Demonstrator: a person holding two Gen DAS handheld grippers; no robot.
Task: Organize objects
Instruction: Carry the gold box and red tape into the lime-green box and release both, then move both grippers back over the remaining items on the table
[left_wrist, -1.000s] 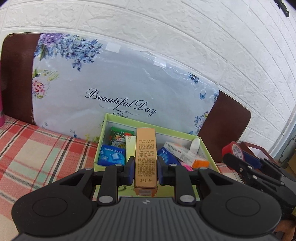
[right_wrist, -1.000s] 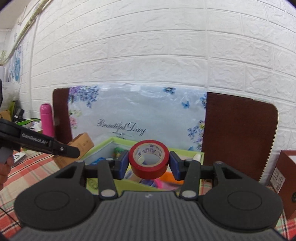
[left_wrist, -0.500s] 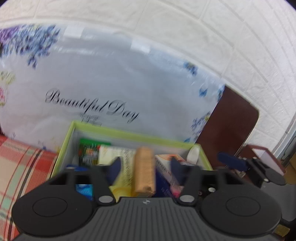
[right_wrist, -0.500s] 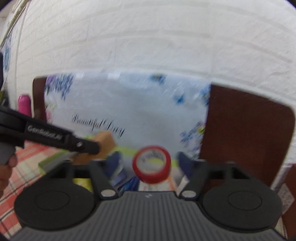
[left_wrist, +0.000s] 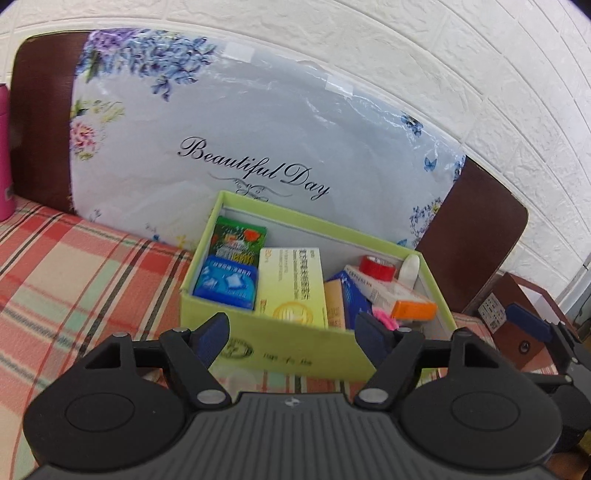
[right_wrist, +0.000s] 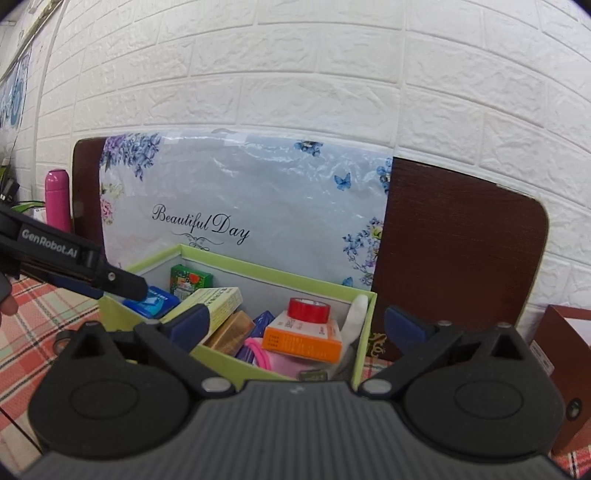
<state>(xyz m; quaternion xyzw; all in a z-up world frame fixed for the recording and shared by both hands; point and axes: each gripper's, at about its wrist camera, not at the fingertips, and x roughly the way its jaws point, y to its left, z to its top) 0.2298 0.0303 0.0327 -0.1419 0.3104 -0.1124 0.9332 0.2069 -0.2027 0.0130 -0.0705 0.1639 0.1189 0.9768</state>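
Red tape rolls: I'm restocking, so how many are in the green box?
1. The red tape roll rests on the orange-and-white carton toward the right end of the light-green cardboard box. Others may be buried underneath.

Surface: table under a plaid cloth (left_wrist: 66, 266) in red, pink, pale green and cream with dark stripes; flat
Green box (left_wrist: 280, 343): open-topped, lime card, stands directly on the cloth near the back edge; faint printed mark on its front wall; holds assorted small packets
Floral board (left_wrist: 229, 122): pale sheet lettered "Beautiful Day", lower edge on the cloth, leaning back just behind the box
Brown panel (right_wrist: 458, 236): dark, rounded corners, upright behind the floral board
Pink bottle (right_wrist: 57, 199): upright, far left
Brown box (right_wrist: 569, 373): stands right of the green box, apart from it
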